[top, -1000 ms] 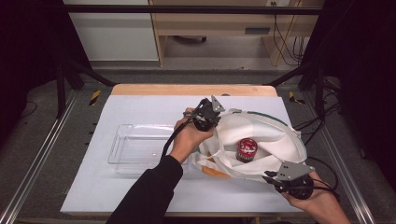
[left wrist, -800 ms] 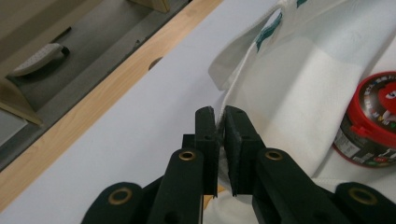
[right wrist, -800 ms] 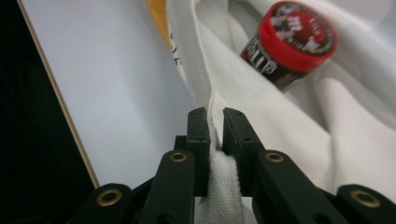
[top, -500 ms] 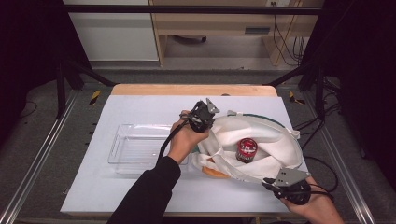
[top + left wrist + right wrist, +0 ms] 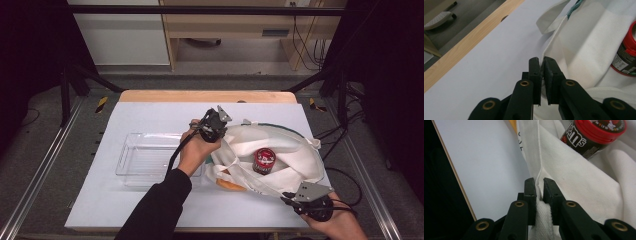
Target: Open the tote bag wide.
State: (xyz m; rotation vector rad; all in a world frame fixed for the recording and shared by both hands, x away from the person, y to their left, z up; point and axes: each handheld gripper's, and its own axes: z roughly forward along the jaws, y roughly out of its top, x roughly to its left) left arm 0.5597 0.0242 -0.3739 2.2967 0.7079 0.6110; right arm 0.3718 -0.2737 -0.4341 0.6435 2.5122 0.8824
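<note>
A white cloth bag (image 5: 292,145) lies open on the right half of the table, with a red-lidded M&M's canister (image 5: 263,160) inside it. My left gripper (image 5: 224,134) is shut on the bag's far-left rim (image 5: 554,42), beside a loose handle strap. My right gripper (image 5: 287,198) is shut on the near rim, at a seam (image 5: 539,165), close to the table's front edge. The bag (image 5: 579,185) is stretched between the two. The canister (image 5: 594,135) lies just past my right jaws and shows at the right edge of the left gripper view (image 5: 626,57).
A clear plastic tray (image 5: 131,150) sits left of the bag, partly behind the left hand. An orange object (image 5: 229,184) peeks out at the bag's near-left corner. The white mat (image 5: 150,115) has a wooden table edge (image 5: 205,96) behind it.
My right gripper has drawn the near rim toward the front edge, and the left has shifted slightly left. The bag's mouth is pulled wider.
</note>
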